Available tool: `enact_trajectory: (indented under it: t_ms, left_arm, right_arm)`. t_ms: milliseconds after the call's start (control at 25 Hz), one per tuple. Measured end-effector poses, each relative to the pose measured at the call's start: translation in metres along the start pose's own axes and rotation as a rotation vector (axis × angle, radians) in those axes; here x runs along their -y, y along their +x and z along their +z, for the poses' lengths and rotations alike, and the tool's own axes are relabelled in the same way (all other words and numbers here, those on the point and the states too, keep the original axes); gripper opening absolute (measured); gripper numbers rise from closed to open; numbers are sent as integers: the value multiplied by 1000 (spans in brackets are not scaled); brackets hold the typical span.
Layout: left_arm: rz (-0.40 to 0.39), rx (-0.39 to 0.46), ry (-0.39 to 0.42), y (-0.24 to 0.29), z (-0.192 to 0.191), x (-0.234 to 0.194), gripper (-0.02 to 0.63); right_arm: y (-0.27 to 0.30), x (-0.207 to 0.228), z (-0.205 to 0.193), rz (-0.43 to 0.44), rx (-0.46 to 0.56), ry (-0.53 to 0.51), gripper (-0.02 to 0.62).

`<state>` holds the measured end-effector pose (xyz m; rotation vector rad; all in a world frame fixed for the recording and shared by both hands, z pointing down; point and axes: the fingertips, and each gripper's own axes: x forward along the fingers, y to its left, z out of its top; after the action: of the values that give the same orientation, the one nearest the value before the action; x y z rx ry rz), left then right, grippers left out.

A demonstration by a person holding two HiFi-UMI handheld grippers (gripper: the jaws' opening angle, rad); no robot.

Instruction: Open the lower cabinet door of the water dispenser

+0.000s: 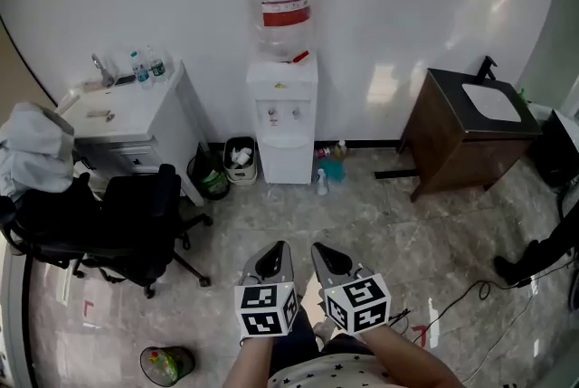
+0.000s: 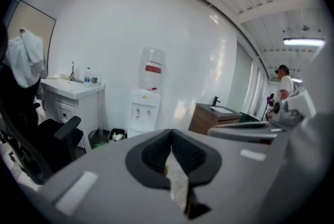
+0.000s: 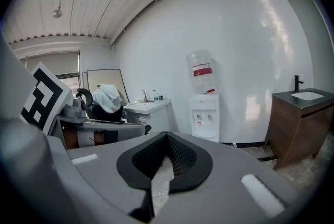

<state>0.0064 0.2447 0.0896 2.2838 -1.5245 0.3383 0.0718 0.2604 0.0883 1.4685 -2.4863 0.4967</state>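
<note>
A white water dispenser stands against the far wall with a clear bottle on top; its lower cabinet door is closed. The dispenser shows small and distant in the left gripper view, and the dispenser likewise in the right gripper view. My left gripper and right gripper are held side by side near my body, far from the dispenser. Both are shut with nothing between the jaws. The left gripper and right gripper have their tips meeting.
A white sink cabinet and a black office chair stand at left. A brown vanity is at right. Small bins and spray bottles flank the dispenser's base. A cable lies on the marble floor. A person stands far right.
</note>
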Motion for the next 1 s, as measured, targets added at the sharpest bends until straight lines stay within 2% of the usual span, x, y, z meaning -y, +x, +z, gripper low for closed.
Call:
enact_trajectory:
  t_ms: [120, 320, 440, 560, 800, 1000]
  left_arm:
    - [-19, -24, -13, 48, 9, -18, 6]
    - [-42, -68, 47, 140, 28, -53, 6]
    - [-55, -105, 30, 204, 46, -87, 6]
    - [-66, -143, 20, 272, 51, -130, 6]
    - [-103, -273, 13, 356, 10, -174, 6]
    - [-106, -373, -2, 427, -54, -195, 6]
  right_arm:
    - [43, 27, 4, -27, -22, 19, -3]
    - [126, 78, 20, -81, -60, 58, -2]
    - [191, 112, 39, -112, -84, 70, -3]
    - [267, 140, 41, -136, -123, 67, -3]
    - [358, 185, 10, -186, -217, 94, -3]
    - [430, 240, -43, -208, -298, 119, -3]
